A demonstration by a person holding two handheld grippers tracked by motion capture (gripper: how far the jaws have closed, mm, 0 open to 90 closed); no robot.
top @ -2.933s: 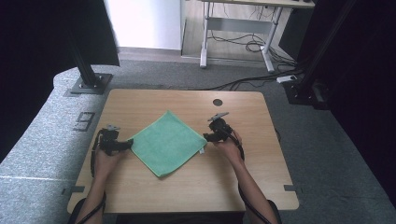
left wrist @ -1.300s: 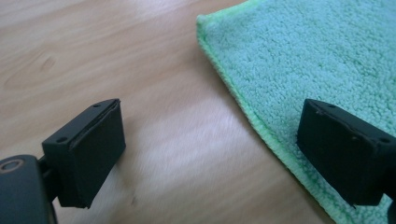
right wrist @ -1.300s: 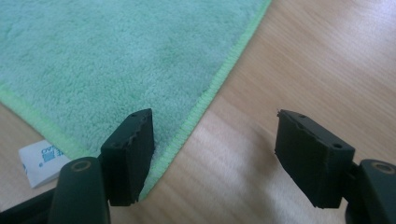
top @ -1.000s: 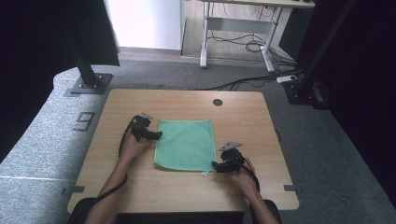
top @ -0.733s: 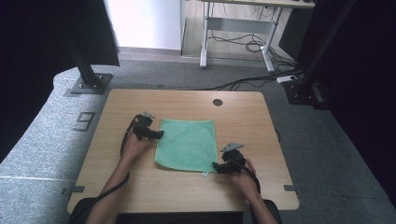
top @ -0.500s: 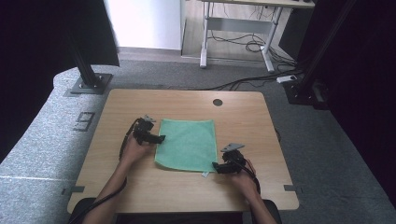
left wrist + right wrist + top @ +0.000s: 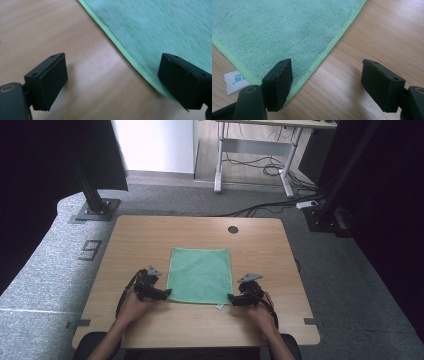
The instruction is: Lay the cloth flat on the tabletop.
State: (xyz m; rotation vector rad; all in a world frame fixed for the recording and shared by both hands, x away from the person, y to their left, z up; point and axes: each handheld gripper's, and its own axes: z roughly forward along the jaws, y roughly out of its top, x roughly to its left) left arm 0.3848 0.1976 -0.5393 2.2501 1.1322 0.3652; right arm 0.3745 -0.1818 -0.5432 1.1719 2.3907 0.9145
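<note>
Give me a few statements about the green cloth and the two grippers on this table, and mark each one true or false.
1. The green cloth lies flat and spread out on the wooden table. True.
2. The left gripper holds a corner of the cloth lifted off the table. False: its jaws stand open at the cloth's near left corner, with nothing clamped between them.
3. The right gripper sits at the cloth's near right corner with its jaws open. True.
4. A small white label sticks out from the cloth's edge near the right gripper. True.
5. The cloth is folded in half. False: it lies as a single flat layer.
</note>
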